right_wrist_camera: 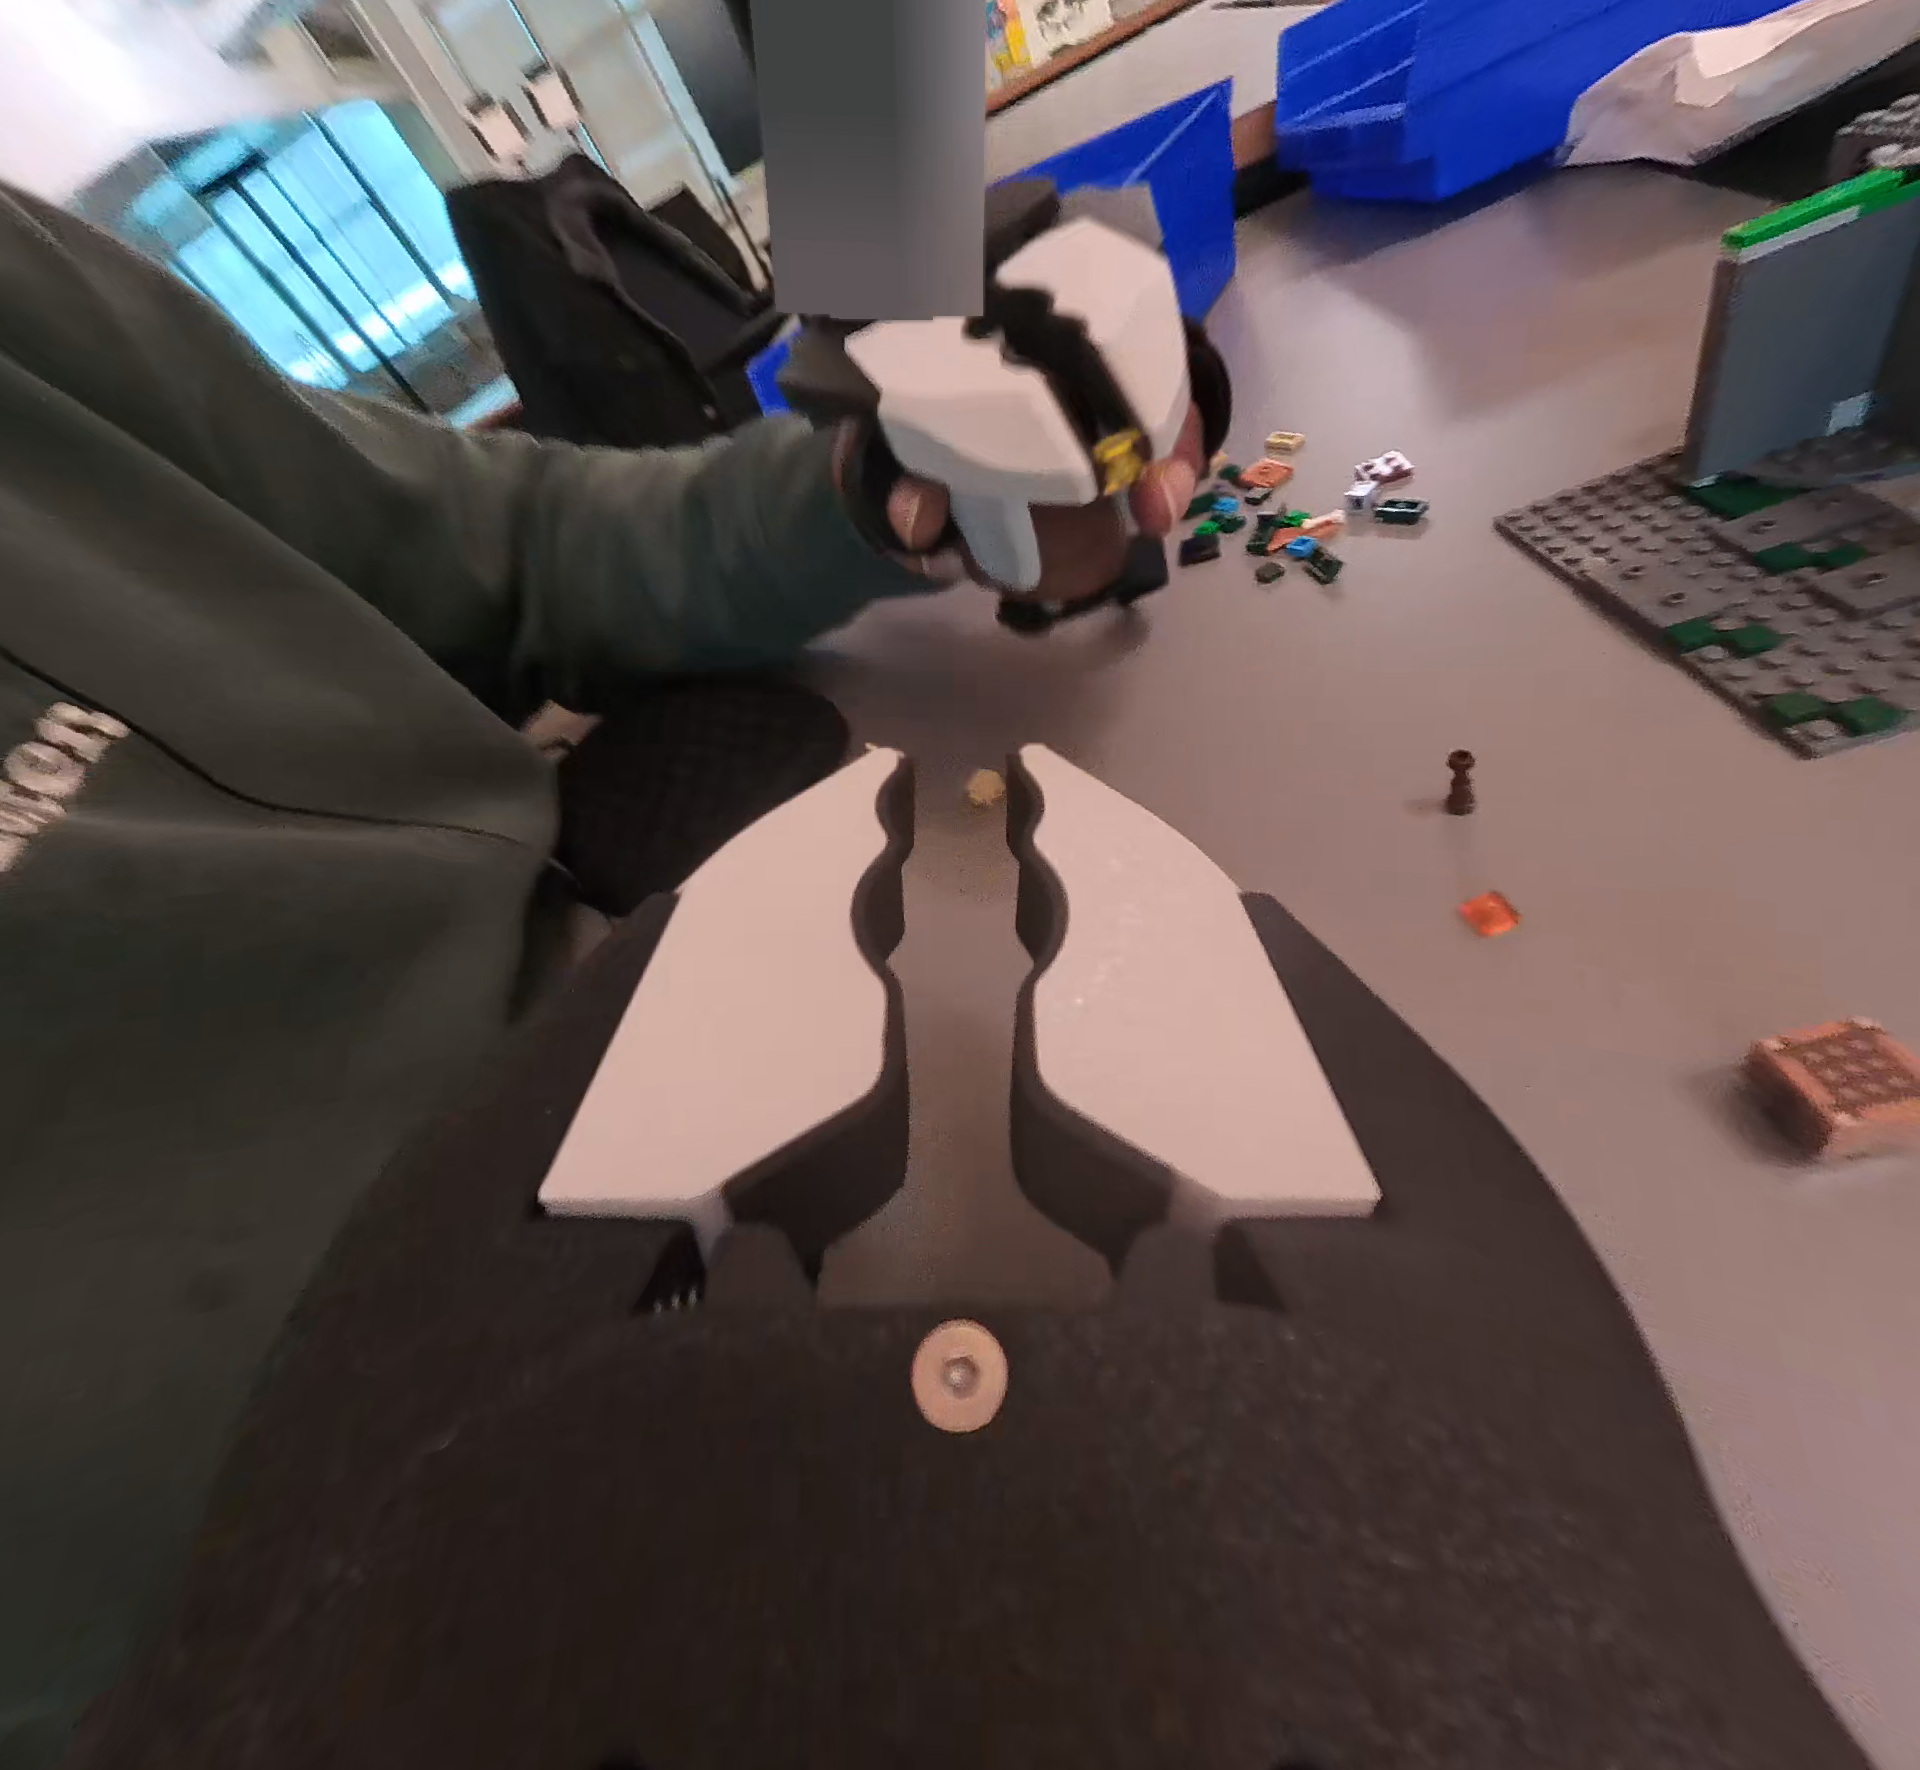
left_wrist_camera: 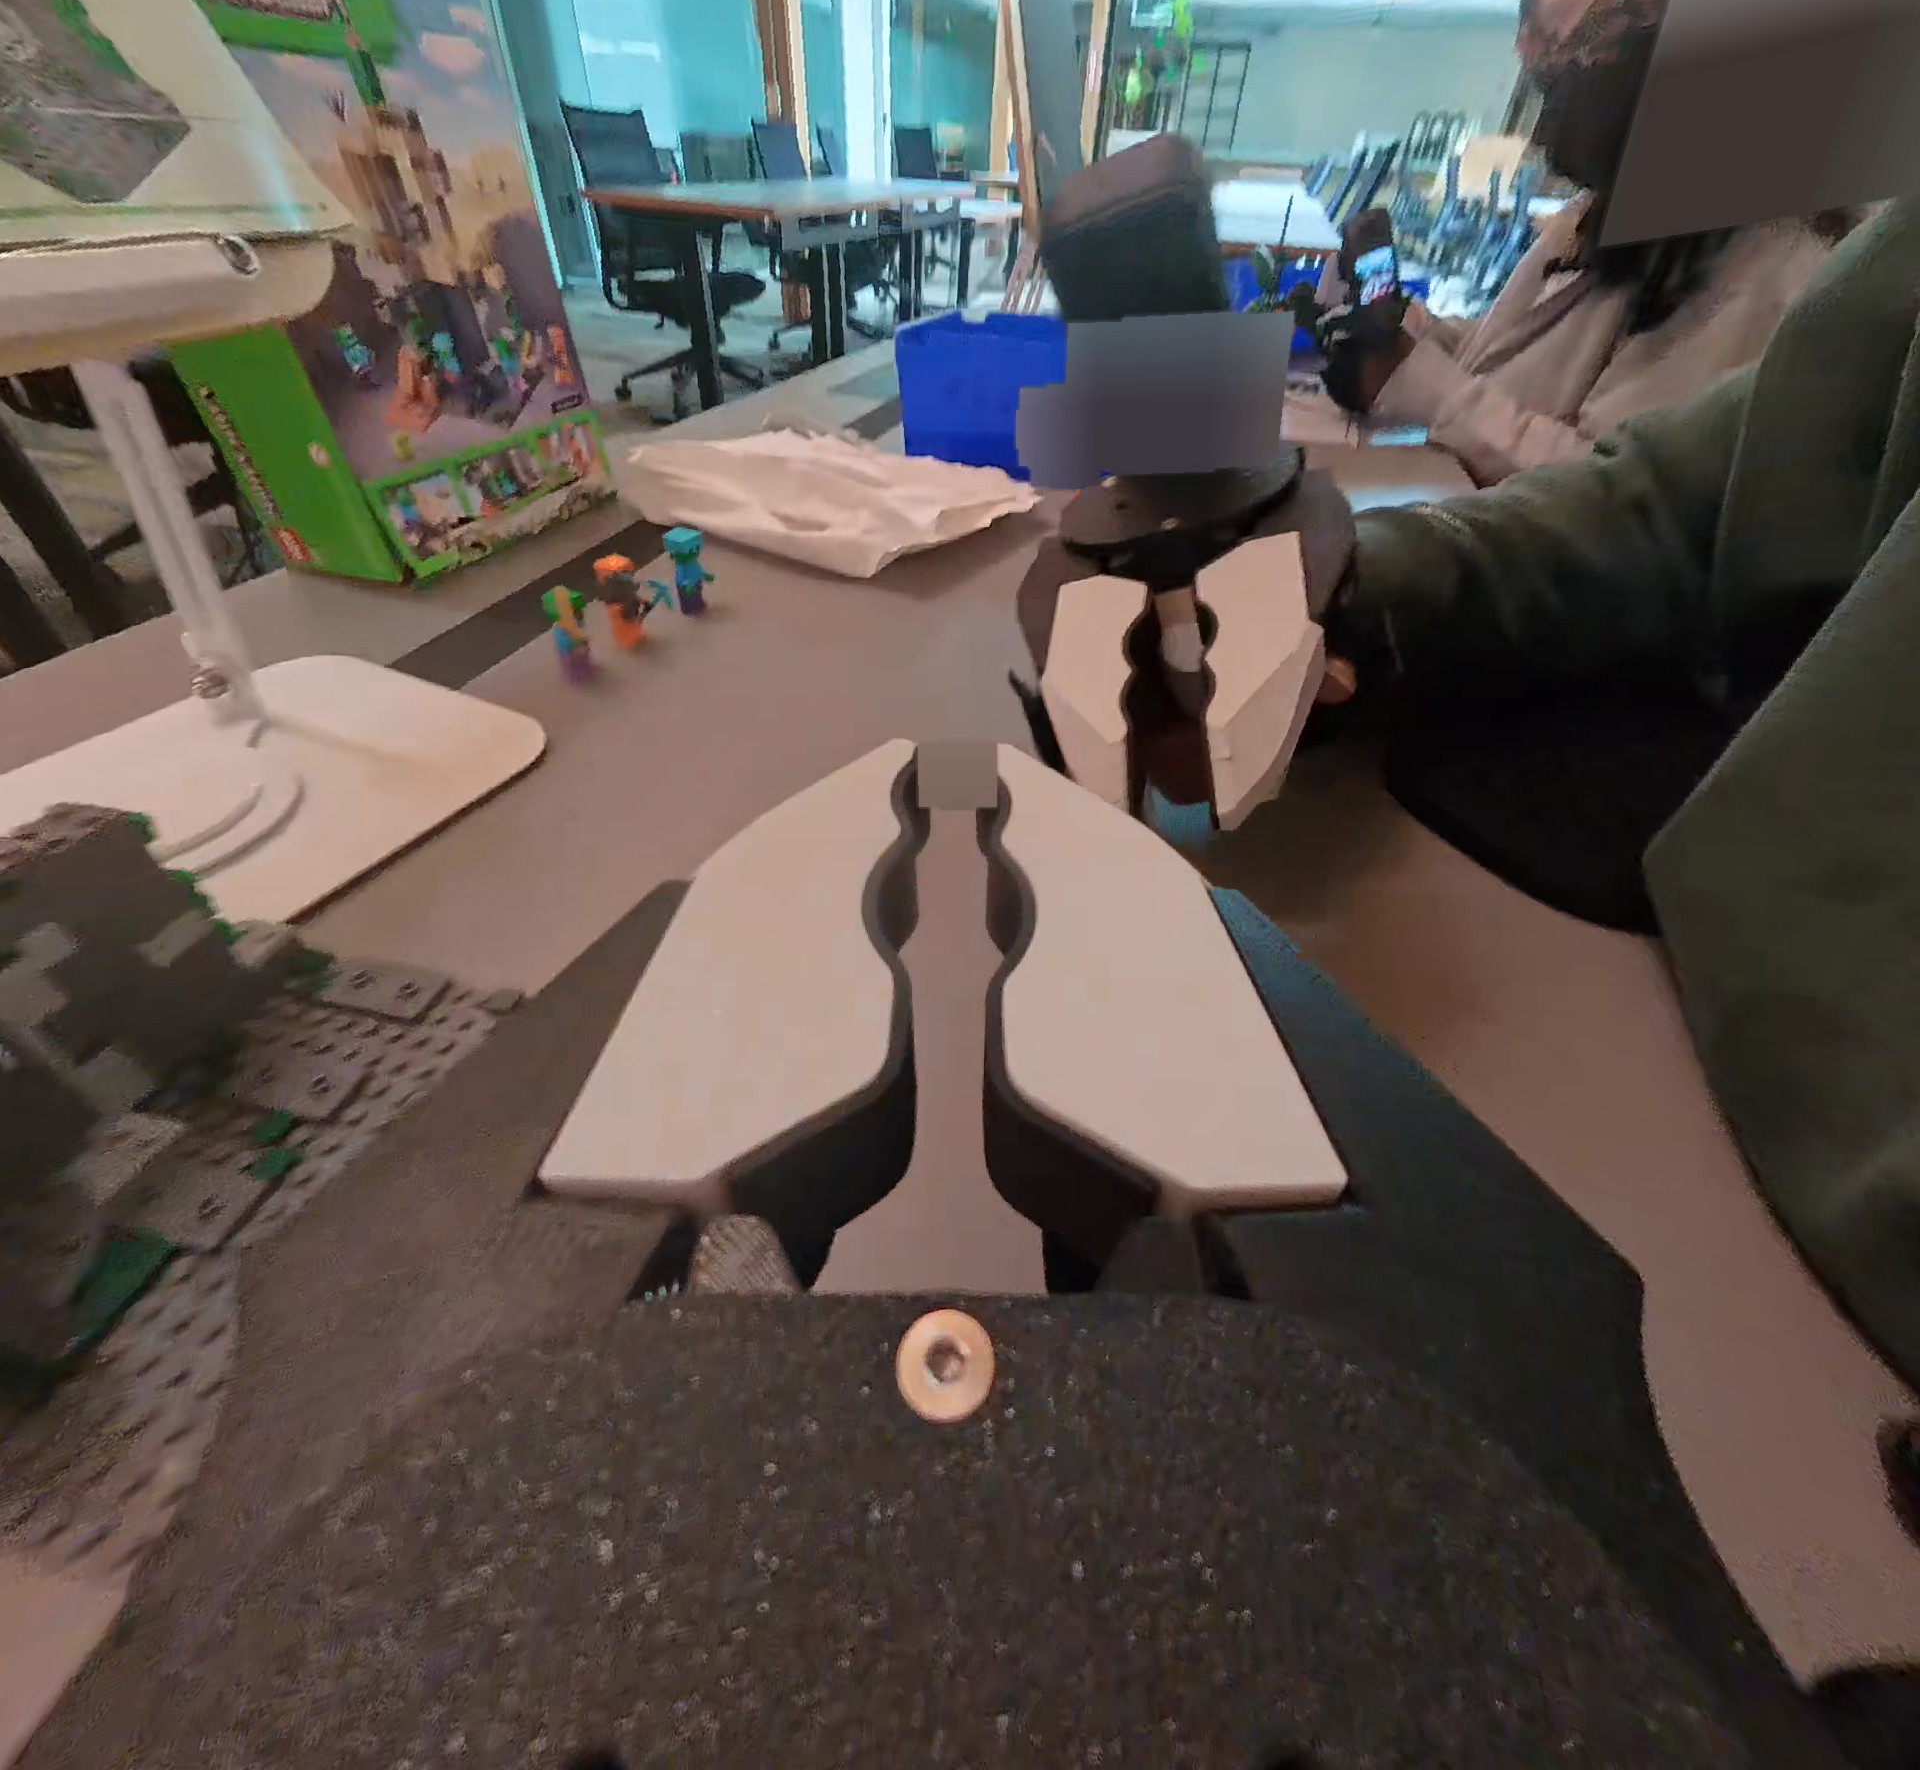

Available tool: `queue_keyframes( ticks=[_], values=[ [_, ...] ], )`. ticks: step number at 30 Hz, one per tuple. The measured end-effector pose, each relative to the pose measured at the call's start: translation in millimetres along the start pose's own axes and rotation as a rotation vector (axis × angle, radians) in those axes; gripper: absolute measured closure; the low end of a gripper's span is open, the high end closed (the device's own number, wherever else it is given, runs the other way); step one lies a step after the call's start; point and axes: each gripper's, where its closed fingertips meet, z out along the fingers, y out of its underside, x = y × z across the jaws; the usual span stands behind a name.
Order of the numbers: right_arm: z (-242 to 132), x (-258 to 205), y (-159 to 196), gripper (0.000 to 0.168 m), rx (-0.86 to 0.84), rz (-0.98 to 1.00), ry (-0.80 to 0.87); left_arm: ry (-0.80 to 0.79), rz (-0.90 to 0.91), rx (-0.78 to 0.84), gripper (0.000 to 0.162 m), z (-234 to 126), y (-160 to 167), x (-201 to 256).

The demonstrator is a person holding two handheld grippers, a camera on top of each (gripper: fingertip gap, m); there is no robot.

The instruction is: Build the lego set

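Both tongs (left_wrist_camera: pixel 956 790) (right_wrist_camera: pixel 961 775) seemingly narrowly parted

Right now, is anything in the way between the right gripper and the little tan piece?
Nothing visible is in the way. The tan piece lies on the table, seen right in the gap between the right gripper's open fingertips. The pile of loose pieces sits farther off to the side.

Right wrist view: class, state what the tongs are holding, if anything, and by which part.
Nothing is held. The right tongs stand open; the small tan piece shows in the gap between the tips, touching neither finger.
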Motion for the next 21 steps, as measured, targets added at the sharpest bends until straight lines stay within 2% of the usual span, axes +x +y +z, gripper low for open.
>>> queue_keyframes(
  ticks=[11,17,21],
  values=[
    [-6.6,-7.2,-26.8,0.142,0.200,0.333,-0.251,0.068,0.116,0.204,0.155,14.3,-12.0,37.1],
    [-3.1,-21.0,-37.7,0.142,0.269,0.468,-0.412,0.075,0.206,0.194,0.155,21.0,-8.9,48.5],
    [-5.5,-19.0,-37.8,0.143,0.286,0.525,-0.443,0.067,0.233,0.178,0.155,21.1,-6.0,47.9]
  ],
)
